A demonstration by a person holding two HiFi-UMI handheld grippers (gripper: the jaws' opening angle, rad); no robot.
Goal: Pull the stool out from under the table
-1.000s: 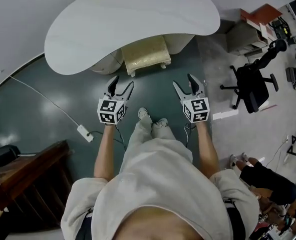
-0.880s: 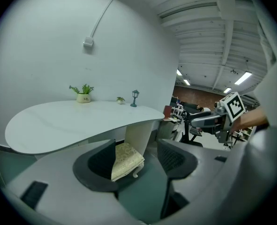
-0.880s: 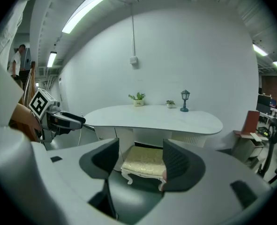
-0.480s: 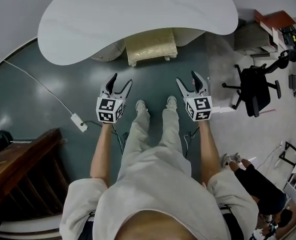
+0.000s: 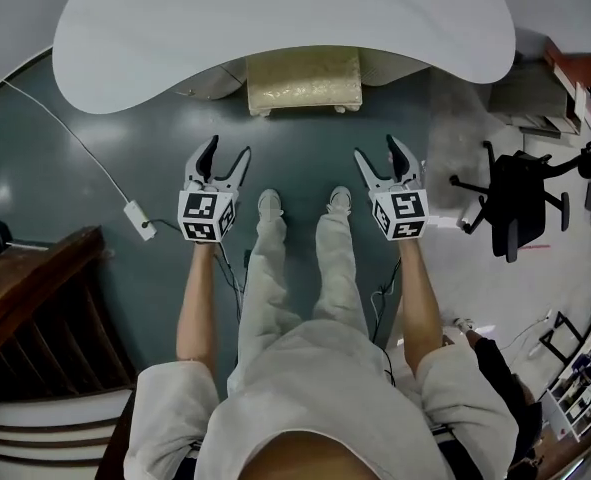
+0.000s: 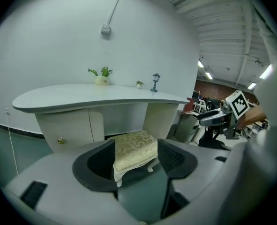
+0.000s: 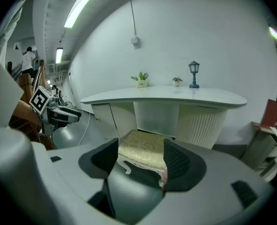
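You're approaching: left hand-held gripper (image 5: 227, 148) and right hand-held gripper (image 5: 377, 150) spread, empty, short of the stool (image 5: 305, 76) under the surface (image 5: 275, 28). Next, clamp its near edge.

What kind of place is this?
Probably a big workshop or lab, not a home. A curved white table and cushioned stool stand near an office chair, under long ceiling strip lights.
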